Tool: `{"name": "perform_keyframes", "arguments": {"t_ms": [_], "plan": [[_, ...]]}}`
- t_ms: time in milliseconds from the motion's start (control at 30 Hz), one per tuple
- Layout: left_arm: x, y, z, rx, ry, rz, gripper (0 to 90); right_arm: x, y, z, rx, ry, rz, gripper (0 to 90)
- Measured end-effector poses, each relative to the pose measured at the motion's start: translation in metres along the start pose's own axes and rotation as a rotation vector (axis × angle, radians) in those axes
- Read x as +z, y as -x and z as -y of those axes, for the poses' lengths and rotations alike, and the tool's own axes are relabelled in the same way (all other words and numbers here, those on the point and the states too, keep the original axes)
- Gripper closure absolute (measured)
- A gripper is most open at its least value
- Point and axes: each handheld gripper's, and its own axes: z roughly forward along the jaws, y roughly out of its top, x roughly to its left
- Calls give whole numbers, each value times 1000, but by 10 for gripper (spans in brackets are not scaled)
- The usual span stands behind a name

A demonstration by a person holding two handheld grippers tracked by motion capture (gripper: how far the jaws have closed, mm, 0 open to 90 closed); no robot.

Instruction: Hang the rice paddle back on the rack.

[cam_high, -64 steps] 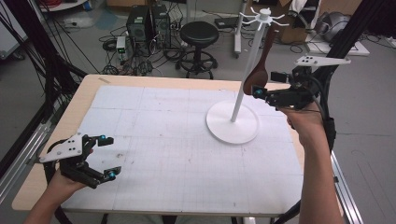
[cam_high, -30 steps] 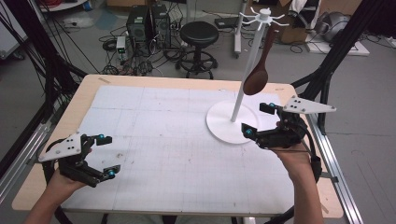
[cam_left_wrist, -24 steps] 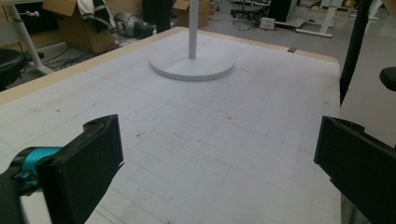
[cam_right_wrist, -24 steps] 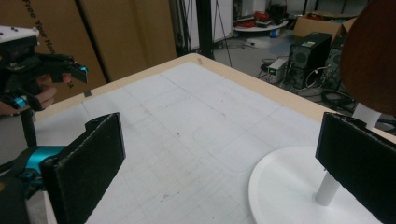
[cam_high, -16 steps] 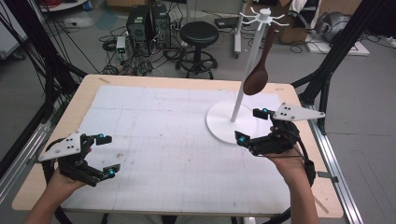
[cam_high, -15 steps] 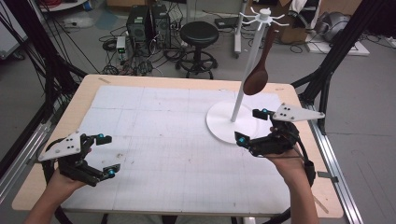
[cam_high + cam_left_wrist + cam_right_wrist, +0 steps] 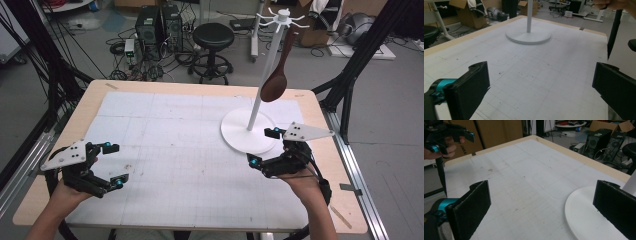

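Spoon (image 7: 275, 80) hangs loose on the rack (image 7: 248, 131); right gripper (image 7: 261, 147), jaws wide & empty, sits just beside the base, so a careless lift could bump the pole & swing it off; left gripper (image 7: 113, 165) wide, empty.

Even, soft indoor light, faint shadows, slightly blurred and grainy throughout.

a lab or robotics test room. a wooden table (image 7: 327, 165) topped with a white gridded mat (image 7: 170, 140) stands on a grey concrete floor (image 7: 390, 90). black tripod legs (image 7: 360, 55) rise at both sides of the table. behind it, two black computer towers (image 7: 157, 22) sit on the floor among loose tangled cables (image 7: 130, 60), next to a black round stool (image 7: 212, 37). cardboard boxes (image 7: 470, 17) stand at the room's edge.
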Motion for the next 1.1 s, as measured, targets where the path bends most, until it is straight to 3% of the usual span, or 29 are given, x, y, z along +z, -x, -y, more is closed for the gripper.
{"name": "perform_keyframes", "arguments": {"t_ms": [533, 1100], "plan": [[-4, -2, 1, -6, 4, -24, 17, 14, -3, 22, -10, -28, -41, 1], [-5, -2, 2, -7, 6, -34, 17, 12, -6, 32, -13, -10, -30, 1]]}}
